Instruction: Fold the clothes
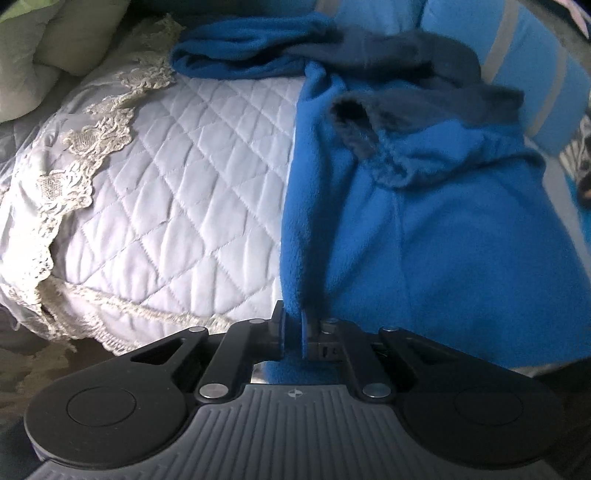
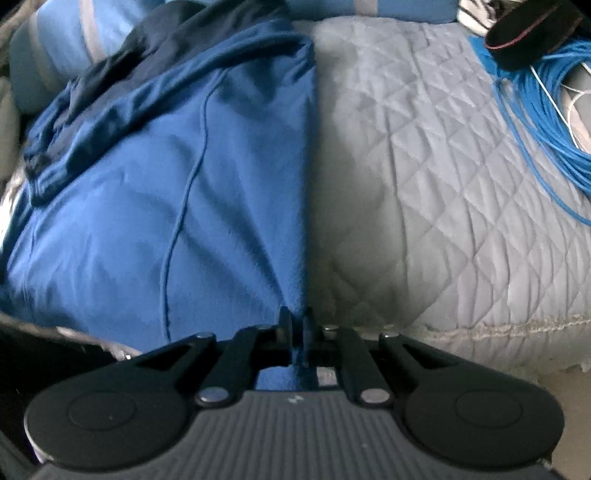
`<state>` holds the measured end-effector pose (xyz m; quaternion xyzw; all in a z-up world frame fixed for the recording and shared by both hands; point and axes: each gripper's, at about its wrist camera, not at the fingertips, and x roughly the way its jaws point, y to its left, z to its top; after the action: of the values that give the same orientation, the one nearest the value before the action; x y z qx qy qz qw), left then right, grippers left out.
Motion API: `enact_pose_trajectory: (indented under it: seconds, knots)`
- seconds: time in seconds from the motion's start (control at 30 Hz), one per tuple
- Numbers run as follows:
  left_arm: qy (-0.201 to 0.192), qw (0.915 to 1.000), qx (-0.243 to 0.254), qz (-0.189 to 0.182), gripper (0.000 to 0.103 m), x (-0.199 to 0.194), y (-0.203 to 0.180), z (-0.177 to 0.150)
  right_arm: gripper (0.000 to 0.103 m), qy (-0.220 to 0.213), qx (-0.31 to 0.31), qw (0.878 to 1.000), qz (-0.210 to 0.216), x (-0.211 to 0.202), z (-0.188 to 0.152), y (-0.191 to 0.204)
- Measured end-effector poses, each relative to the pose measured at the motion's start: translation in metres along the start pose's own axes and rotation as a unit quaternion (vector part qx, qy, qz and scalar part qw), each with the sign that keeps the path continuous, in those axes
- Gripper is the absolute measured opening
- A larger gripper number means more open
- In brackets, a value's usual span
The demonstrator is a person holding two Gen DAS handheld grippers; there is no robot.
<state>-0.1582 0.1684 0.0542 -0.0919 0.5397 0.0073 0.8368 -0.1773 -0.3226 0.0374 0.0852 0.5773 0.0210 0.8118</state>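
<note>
A blue fleece garment [image 1: 424, 229] with a dark grey-blue collar or hood [image 1: 413, 70] lies on a quilted bed. My left gripper [image 1: 295, 325] is shut on the garment's left edge near the bed's front. In the right wrist view the same blue fleece garment [image 2: 155, 206] fills the left half. My right gripper [image 2: 297, 328] is shut on its right edge at the near side. A sleeve [image 1: 236, 55] lies bunched at the far left of the garment.
The bed has a white quilted cover [image 1: 177, 177] with a lace border [image 1: 70, 177]. Light-blue pillows [image 1: 517, 59] lie behind the garment. A coil of blue cable [image 2: 543, 122] and a dark strap or band [image 2: 532, 33] lie at the far right of the quilted cover [image 2: 443, 166].
</note>
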Motion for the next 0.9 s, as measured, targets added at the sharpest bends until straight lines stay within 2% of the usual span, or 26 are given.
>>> enact_pose_trajectory:
  seconds: [0.13, 0.23, 0.27, 0.3, 0.33, 0.37, 0.4, 0.43, 0.47, 0.53, 0.6, 0.7, 0.77, 0.9]
  knots:
    - [0.017, 0.9995, 0.021, 0.019, 0.008, 0.007, -0.003, -0.012, 0.004, 0.028, -0.017, 0.999, -0.011, 0.012, -0.008, 0.004]
    - [0.023, 0.9985, 0.043, 0.026, 0.007, 0.009, -0.008, -0.015, 0.005, 0.023, -0.033, 0.999, -0.026, 0.015, -0.004, 0.009]
    - [0.023, 0.9982, 0.049, 0.027, 0.009, 0.01, -0.01, -0.014, 0.009, 0.021, -0.038, 0.999, -0.031, 0.016, -0.003, 0.011]
    - [0.027, 0.9982, 0.047, 0.027, 0.01, 0.011, -0.009, -0.011, 0.023, 0.019, -0.044, 0.998, -0.037, 0.017, -0.002, 0.012]
    - [0.031, 0.9982, 0.041, 0.028, 0.012, 0.013, -0.008, -0.009, 0.041, 0.017, -0.049, 0.998, -0.042, 0.017, 0.0, 0.014]
    - [0.037, 0.9982, 0.036, 0.032, 0.025, 0.014, -0.006, -0.007, 0.064, 0.016, -0.054, 0.997, -0.047, 0.018, 0.001, 0.015]
    - [0.044, 0.9978, 0.031, 0.039, 0.032, 0.014, -0.004, -0.005, 0.079, 0.014, -0.06, 0.997, -0.052, 0.019, 0.002, 0.017]
    - [0.048, 0.9976, 0.027, 0.044, 0.043, 0.012, -0.003, -0.003, 0.097, 0.004, -0.068, 0.996, -0.057, 0.016, 0.003, 0.02]
    - [0.046, 0.9976, 0.023, 0.047, 0.049, 0.008, -0.001, -0.003, 0.103, -0.015, -0.079, 0.995, -0.062, 0.01, 0.003, 0.024]
    - [0.042, 0.9977, 0.015, 0.051, 0.05, -0.002, 0.001, -0.003, 0.103, -0.037, -0.1, 0.992, -0.073, -0.002, 0.005, 0.031]
    - [0.026, 0.9989, -0.004, 0.038, 0.05, -0.017, 0.004, 0.001, 0.103, -0.061, -0.108, 0.989, -0.074, -0.016, 0.008, 0.035]
    - [-0.025, 0.9973, -0.052, -0.045, 0.053, -0.042, 0.01, 0.018, 0.103, -0.088, -0.1, 0.99, -0.049, -0.028, 0.018, 0.04]
    - [-0.06, 0.991, -0.071, -0.096, 0.063, -0.051, 0.012, 0.035, 0.103, -0.1, -0.085, 0.991, -0.028, -0.035, 0.03, 0.044]
    - [-0.094, 0.9777, -0.121, -0.143, 0.068, -0.042, 0.011, 0.062, 0.103, -0.12, -0.056, 0.991, 0.007, -0.036, 0.042, 0.056]
